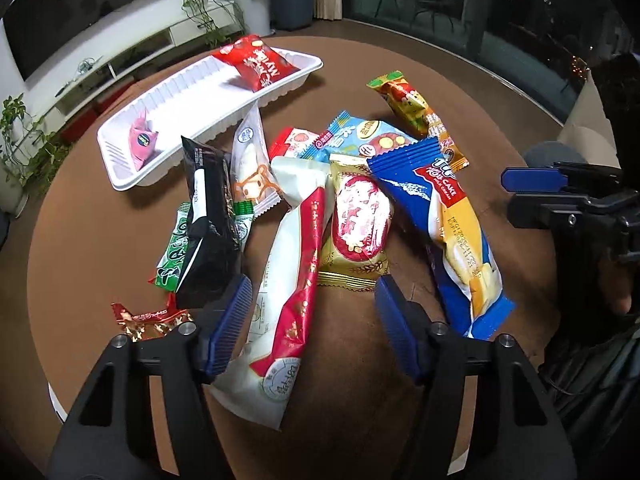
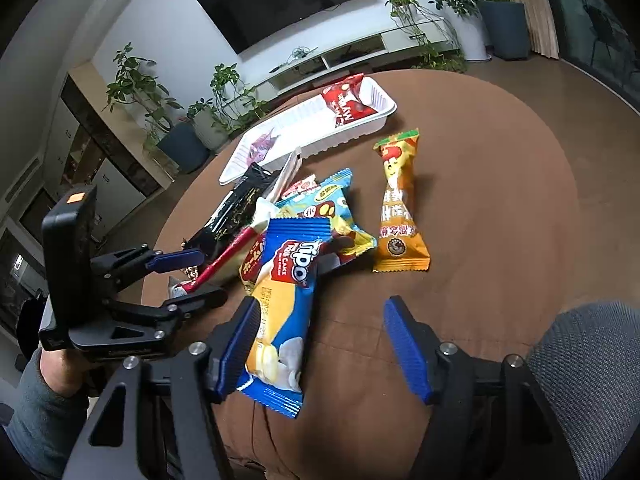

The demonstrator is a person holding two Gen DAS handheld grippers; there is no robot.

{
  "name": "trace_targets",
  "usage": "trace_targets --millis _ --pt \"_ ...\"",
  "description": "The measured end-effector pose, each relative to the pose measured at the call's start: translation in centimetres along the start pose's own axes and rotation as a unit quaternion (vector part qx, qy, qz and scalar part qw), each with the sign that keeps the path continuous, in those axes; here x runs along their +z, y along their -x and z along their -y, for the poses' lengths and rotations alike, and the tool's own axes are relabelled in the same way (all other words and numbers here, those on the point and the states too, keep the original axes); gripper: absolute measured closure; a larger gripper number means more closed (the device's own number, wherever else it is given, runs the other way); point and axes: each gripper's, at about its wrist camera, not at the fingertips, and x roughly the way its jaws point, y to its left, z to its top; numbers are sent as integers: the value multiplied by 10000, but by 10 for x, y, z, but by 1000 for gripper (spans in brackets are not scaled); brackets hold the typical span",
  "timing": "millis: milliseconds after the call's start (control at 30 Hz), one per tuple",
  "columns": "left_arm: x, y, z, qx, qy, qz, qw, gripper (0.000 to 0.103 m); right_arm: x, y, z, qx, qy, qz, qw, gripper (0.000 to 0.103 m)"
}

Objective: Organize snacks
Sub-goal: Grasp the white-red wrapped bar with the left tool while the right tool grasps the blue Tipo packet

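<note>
Right now: I am holding both tongs low over a round brown bench [image 1: 100, 240] strewn with snack packets.
Left tongs [image 1: 314, 320]: standing apart, straddling the near end of a long white-and-red packet [image 1: 288, 292]; the left pad is sitting just beside its edge, and I cannot tell whether it is touching; the right pad is hanging clear over bare bench.
Right tongs [image 2: 320, 344]: standing apart too, with the blue-and-yellow roll cake packet [image 2: 280, 308] lying between them, close against the left pad and well clear of the right one.
Roll cake packet: glossy blue with crimped ends, a red label and a yellow cake picture, its far end resting on the heap.
Heap: a gold packet with a red oval [image 1: 356, 228], a black packet [image 1: 208, 220], a green one [image 1: 176, 256] under it, and a light blue one [image 1: 352, 136], all overlapping.
Orange packet [image 2: 400, 208]: lying alone, apart from the heap.
Small red-gold wrapper [image 1: 148, 320]: lying just beyond my left tongs.
White tray [image 1: 192, 96]: sitting at the far side, holding a red packet [image 1: 256, 60] at one end and a pink sweet [image 1: 142, 140] at the other.
</note>
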Motion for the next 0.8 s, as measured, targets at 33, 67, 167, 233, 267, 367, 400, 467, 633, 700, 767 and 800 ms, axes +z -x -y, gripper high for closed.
trace_targets --millis 33,67,167,233,267,367,400,467,633,700,767,800 --pt "1 -3 -2 -43 25 -54 10000 51 -1 -1 -1 4 17 -15 10000 36" --pt "2 -6 -5 -79 44 -95 9999 55 -2 -2 -2 8 35 -34 10000 36" --pt "6 -9 -9 -100 65 -207 9997 66 -5 -6 -4 31 65 -132 9999 37" --pt "8 -15 -13 -77 63 -338 9994 68 -7 -7 -5 35 80 -170 9998 38" --pt "8 -18 -14 -36 66 -381 9992 68 -7 -8 -6 36 94 -190 9998 38" --pt "10 -24 -21 -32 148 -451 9989 68 -8 -9 -7 19 149 -225 9996 38" --pt "10 -26 -22 -22 166 -475 9987 68 -8 -11 -7 15 157 -243 9996 38" --pt "10 -30 -21 -9 172 -507 9986 68 -8 -13 -8 24 160 -282 9995 38" --pt "9 -31 -26 21 359 -427 9984 76 -11 -16 -15 83 244 -340 9991 38" --pt "8 -30 -26 24 390 -410 9984 78 -11 -17 -19 118 287 -351 9989 38" --pt "6 -29 -26 28 410 -385 9984 79 -12 -18 -23 149 340 -368 9986 38" --pt "5 -28 -25 21 429 -365 9984 80 -13 -19 -25 153 361 -375 9985 38"
